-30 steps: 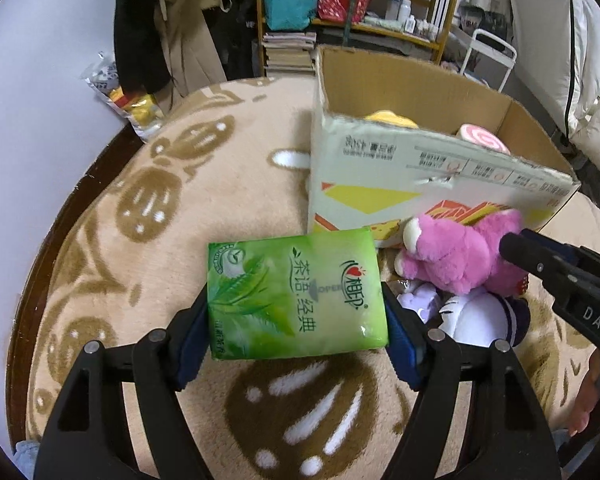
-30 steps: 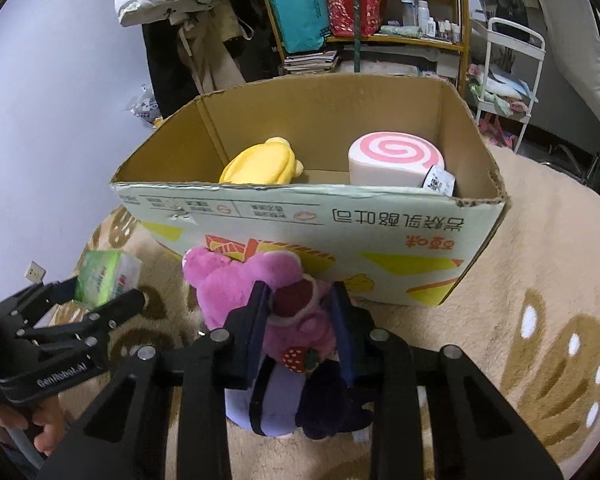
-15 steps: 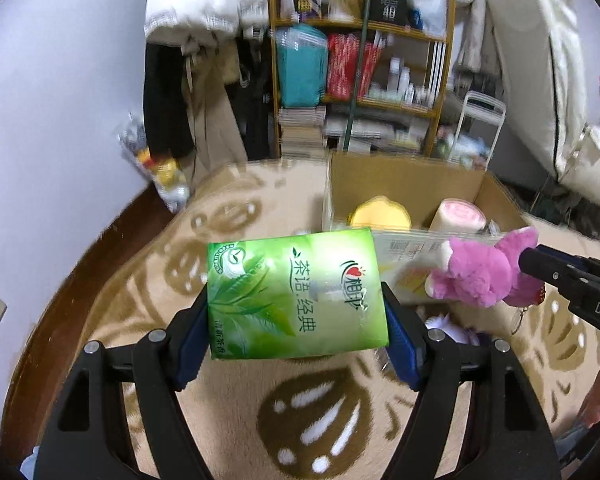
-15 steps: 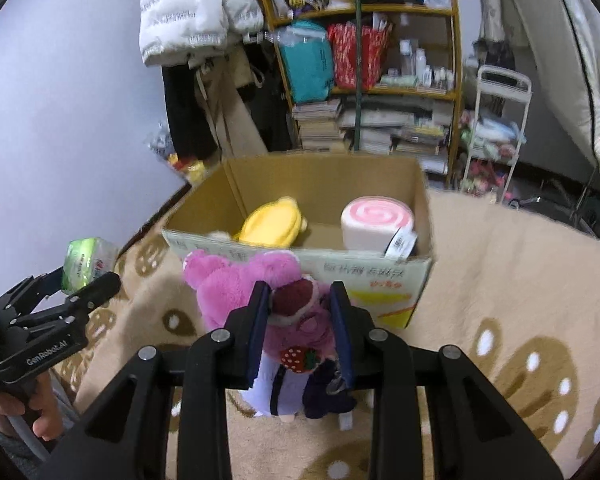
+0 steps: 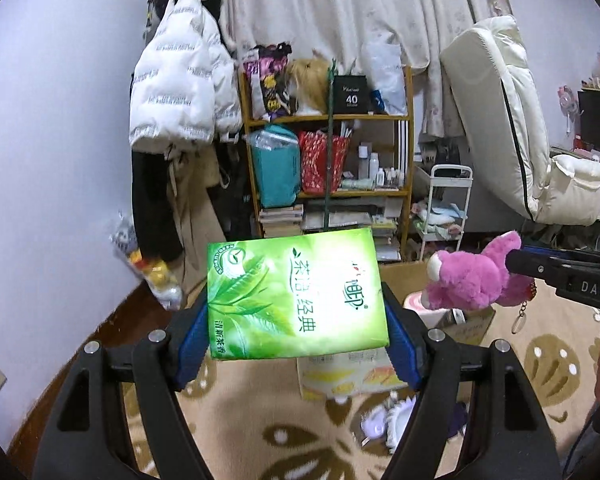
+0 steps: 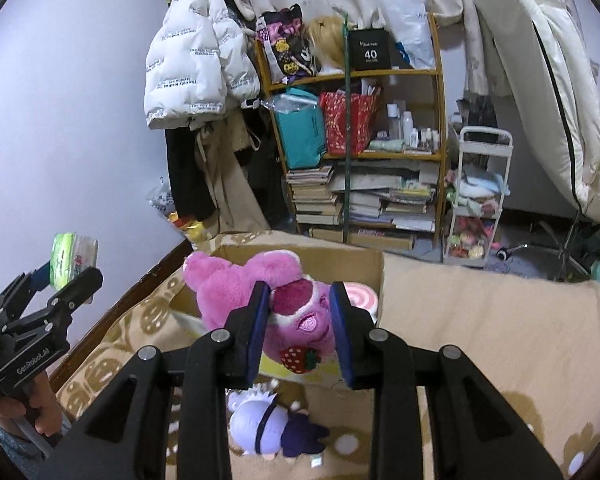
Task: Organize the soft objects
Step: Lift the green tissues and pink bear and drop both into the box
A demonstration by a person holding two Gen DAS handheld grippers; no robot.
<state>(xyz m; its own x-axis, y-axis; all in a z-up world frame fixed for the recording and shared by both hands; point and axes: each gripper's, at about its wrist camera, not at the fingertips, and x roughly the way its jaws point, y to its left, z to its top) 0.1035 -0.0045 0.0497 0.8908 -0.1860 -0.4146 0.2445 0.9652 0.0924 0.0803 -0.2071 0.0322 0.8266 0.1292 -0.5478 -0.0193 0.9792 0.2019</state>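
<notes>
My left gripper [image 5: 296, 328] is shut on a green tissue pack [image 5: 294, 294] and holds it high above the rug. It also shows in the right wrist view [image 6: 66, 258]. My right gripper [image 6: 300, 320] is shut on a pink plush bear [image 6: 260, 292], lifted above the front of the cardboard box [image 6: 364, 258]. The bear also shows in the left wrist view [image 5: 468, 278]. A pink swirl roll [image 6: 362, 294] lies in the box. A purple and white plush doll [image 6: 272, 428] lies on the rug below my right gripper.
A beige patterned rug [image 6: 480, 340] covers the surface. A cluttered wooden shelf [image 6: 360, 140], a hanging white jacket [image 6: 196, 60], a white cart [image 6: 478, 200] and a folded white mattress [image 5: 512, 120] stand behind the box.
Both grippers have risen well above the rug, each carrying its object. The bear left the doll on the rug and now hangs over the box front.
</notes>
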